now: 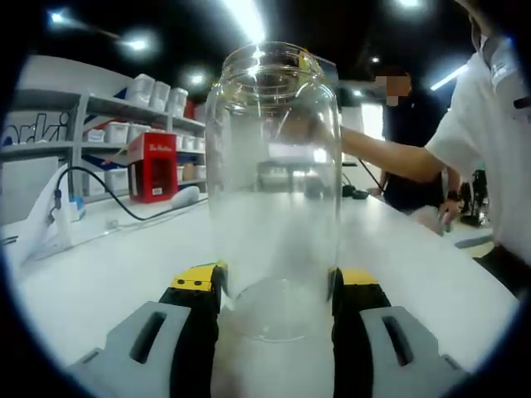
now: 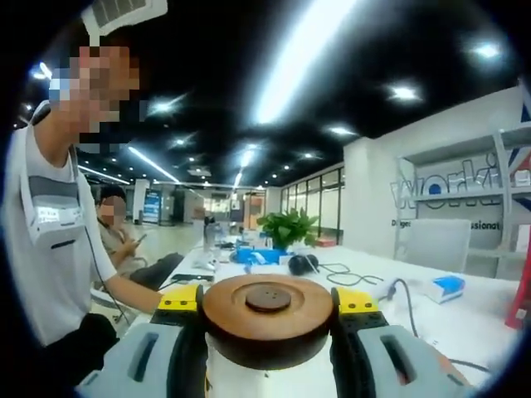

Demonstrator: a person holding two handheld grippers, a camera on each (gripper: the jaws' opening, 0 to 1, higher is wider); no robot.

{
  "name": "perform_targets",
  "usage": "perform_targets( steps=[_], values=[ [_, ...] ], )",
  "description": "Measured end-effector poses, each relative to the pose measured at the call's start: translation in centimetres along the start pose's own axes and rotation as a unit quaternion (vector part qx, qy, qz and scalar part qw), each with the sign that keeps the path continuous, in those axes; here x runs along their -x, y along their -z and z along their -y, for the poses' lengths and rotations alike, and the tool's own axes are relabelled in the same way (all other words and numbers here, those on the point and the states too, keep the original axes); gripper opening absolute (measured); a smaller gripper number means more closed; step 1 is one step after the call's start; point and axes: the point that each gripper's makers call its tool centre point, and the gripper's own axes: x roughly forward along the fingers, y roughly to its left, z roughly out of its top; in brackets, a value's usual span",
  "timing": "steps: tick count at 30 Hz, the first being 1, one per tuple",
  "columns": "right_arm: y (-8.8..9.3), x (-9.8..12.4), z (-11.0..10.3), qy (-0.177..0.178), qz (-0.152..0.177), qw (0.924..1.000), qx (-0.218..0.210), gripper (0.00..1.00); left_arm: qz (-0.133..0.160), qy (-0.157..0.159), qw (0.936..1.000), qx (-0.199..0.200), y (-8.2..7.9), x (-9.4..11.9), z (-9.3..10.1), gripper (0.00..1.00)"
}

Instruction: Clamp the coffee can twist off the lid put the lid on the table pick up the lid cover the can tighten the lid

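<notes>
While upright on the white table (image 1: 99, 274): lidless glass can (image 1: 272, 191) in left gripper (image 1: 274, 290), wooden lid (image 2: 268, 319) in right gripper (image 2: 268, 308).

Left gripper view: glass jar (image 1: 274, 186) stands upright on the table (image 1: 99, 282), at 12 o'clock from the left gripper (image 1: 276, 308), its base between the two jaws, lid off. Shelving (image 1: 124, 124) behind at 10 o'clock, with a box (image 1: 153, 166) on it. Cable (image 1: 108, 195) lies on the table before the shelving. Person's arm (image 1: 390, 157) reaches in from 3 o'clock, behind the jar.

Right gripper view: wooden lid (image 2: 269, 319) sits between the jaws of the right gripper (image 2: 269, 325). Person (image 2: 58, 224) at 9 o'clock. Potted plant (image 2: 286, 228) behind the lid at 12 o'clock; headphones (image 2: 300, 264) just before the plant
</notes>
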Motion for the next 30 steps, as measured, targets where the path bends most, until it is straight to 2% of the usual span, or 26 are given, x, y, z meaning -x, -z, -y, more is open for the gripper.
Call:
perform_targets(
  steps=[11,18,21,23,30],
  values=[
    [0.5,2.4,1.2,0.045,-0.004,0.9989,0.008,0.55,0.0,-0.001,1.0,0.0,0.0,0.0,0.1,0.45],
    [1.8,4.3,3.1,0.114,-0.006,0.9935,0.003,0.55,0.0,-0.001,1.0,0.0,0.0,0.1,-0.1,0.45],
    [2.8,5.1,4.0,0.156,-0.013,0.9876,0.002,0.55,0.0,-0.001,1.0,0.0,0.0,0.1,-0.1,0.45],
    [3.2,5.6,4.6,0.181,0.002,0.9832,-0.024,0.55,0.0,-0.001,1.0,0.0,0.0,0.0,-0.1,0.45],
    [4.5,6.2,4.6,0.189,0.001,0.9816,-0.029,0.55,0.0,-0.002,1.0,0.0,0.1,0.1,-0.2,0.45]
  ],
)
